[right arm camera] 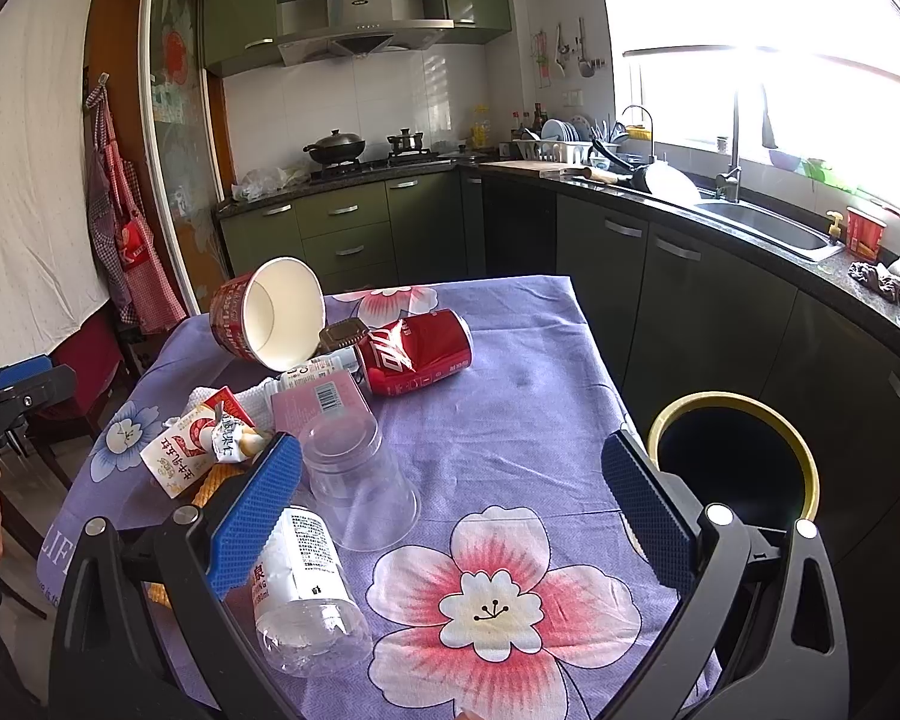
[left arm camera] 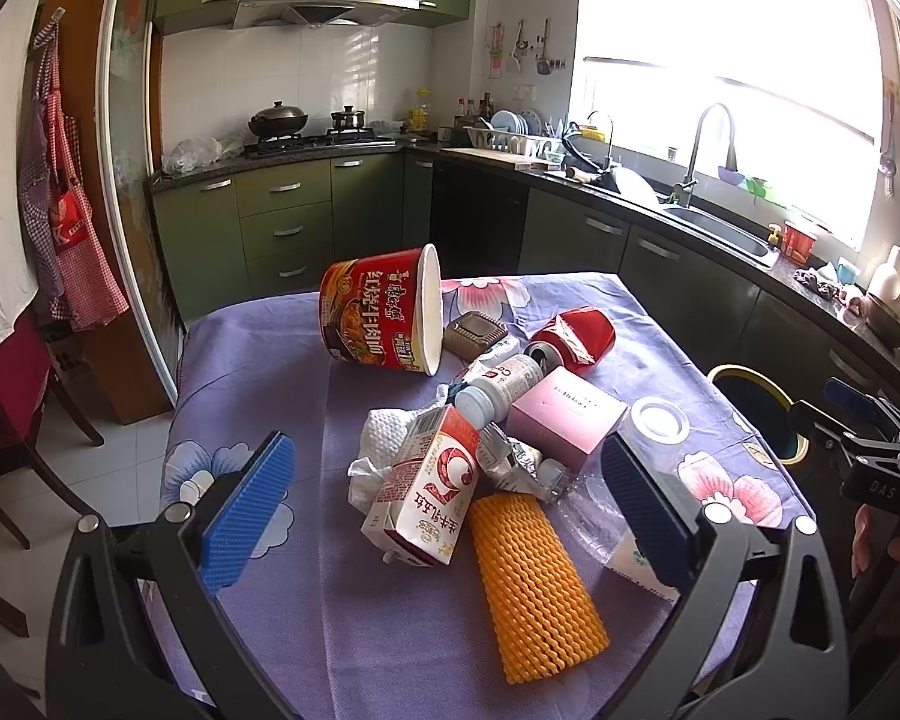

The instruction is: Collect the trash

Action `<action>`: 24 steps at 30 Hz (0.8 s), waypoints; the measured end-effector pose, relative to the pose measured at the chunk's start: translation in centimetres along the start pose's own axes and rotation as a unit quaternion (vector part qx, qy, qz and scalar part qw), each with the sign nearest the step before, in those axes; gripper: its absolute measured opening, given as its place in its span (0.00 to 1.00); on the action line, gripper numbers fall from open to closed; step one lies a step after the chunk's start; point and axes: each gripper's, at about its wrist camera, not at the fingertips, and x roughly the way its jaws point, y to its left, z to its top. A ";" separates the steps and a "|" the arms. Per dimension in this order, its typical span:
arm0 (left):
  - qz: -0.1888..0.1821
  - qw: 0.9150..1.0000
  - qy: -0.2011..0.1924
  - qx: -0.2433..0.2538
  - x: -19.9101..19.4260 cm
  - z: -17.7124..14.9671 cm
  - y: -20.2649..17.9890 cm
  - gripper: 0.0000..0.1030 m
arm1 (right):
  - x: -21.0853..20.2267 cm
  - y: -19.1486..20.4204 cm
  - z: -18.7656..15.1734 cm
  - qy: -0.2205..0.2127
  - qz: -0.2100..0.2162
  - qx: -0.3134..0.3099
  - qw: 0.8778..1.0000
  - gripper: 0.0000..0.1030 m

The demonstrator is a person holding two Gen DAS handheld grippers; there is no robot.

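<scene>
Both tongs hang released and empty, the left tongs (left arm camera: 450,504) over the trash heap mid-table, the right tongs (right arm camera: 450,510) nearer the right edge. Between the left pads lie a dented milk carton (left arm camera: 426,495) and orange foam netting (left arm camera: 534,588). An overturned clear plastic cup (right arm camera: 360,480) partly hides a water bottle (right arm camera: 303,585). Farther off, an instant-noodle bowl (left arm camera: 381,315) lies tipped, empty, beside a crushed red cola can (right arm camera: 417,351). The bin (right arm camera: 732,462) beyond the right edge looks dark inside.

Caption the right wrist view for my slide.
Open right tongs hover over a clear plastic cup lying on the floral purple tablecloth, black yellow-rimmed bin alongside.
</scene>
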 end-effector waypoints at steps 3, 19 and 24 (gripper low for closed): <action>0.000 1.000 0.000 0.001 0.0 -0.1 -0.1 0.94 | 0.0 0.0 0.0 0.000 0.000 0.000 1.000 0.96; 0.019 1.000 0.020 -0.011 5.5 2.6 2.6 0.94 | 4.9 -0.9 5.7 0.021 0.088 -0.039 0.995 0.96; 0.026 0.999 0.033 -0.023 8.7 4.0 4.6 0.94 | 10.2 0.6 10.0 0.041 0.145 -0.073 0.986 0.96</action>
